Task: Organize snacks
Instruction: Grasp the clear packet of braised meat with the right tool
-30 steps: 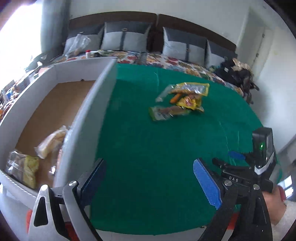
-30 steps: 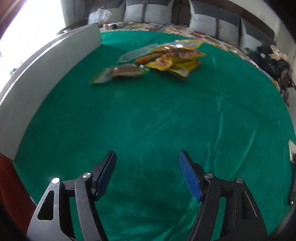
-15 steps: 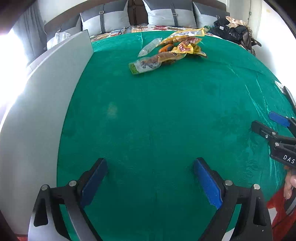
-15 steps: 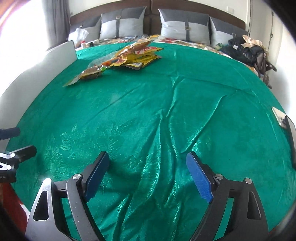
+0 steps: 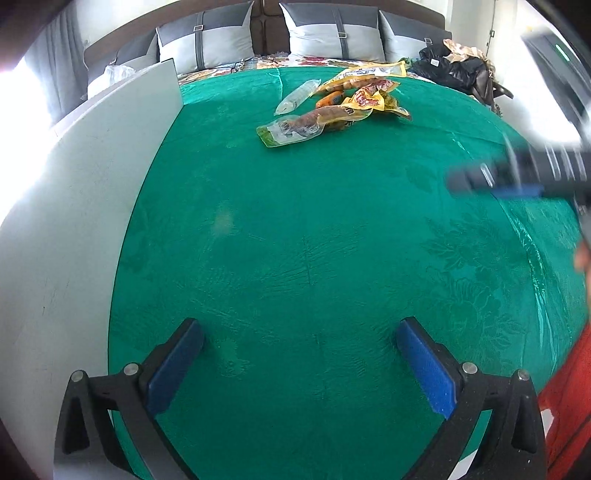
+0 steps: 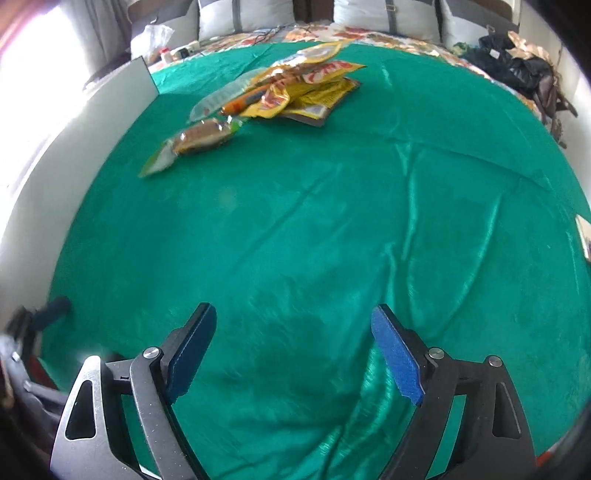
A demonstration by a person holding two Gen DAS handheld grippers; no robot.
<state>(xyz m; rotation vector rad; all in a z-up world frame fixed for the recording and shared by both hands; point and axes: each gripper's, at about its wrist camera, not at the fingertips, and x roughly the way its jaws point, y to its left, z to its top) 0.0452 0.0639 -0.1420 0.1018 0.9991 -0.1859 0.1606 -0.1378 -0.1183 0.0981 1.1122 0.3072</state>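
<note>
A pile of snack packets (image 5: 351,98) lies on the green cloth at the far side; it also shows in the right wrist view (image 6: 291,92). A clear packet with a green end (image 5: 295,129) lies nearest, also seen in the right wrist view (image 6: 195,142). My left gripper (image 5: 299,354) is open and empty, low over the cloth near its front edge. My right gripper (image 6: 293,343) is open and empty; it shows blurred at the right of the left wrist view (image 5: 517,181).
The white wall of a box (image 5: 74,206) runs along the left of the cloth (image 5: 314,240), also in the right wrist view (image 6: 74,147). Grey pillows (image 5: 332,33) and a dark bag (image 5: 461,74) lie beyond. The cloth has folds (image 6: 406,184).
My left gripper has swung away from the box and now faces the snack pile. My right gripper has moved up and forward, blurred in the left wrist view. Both stay open.
</note>
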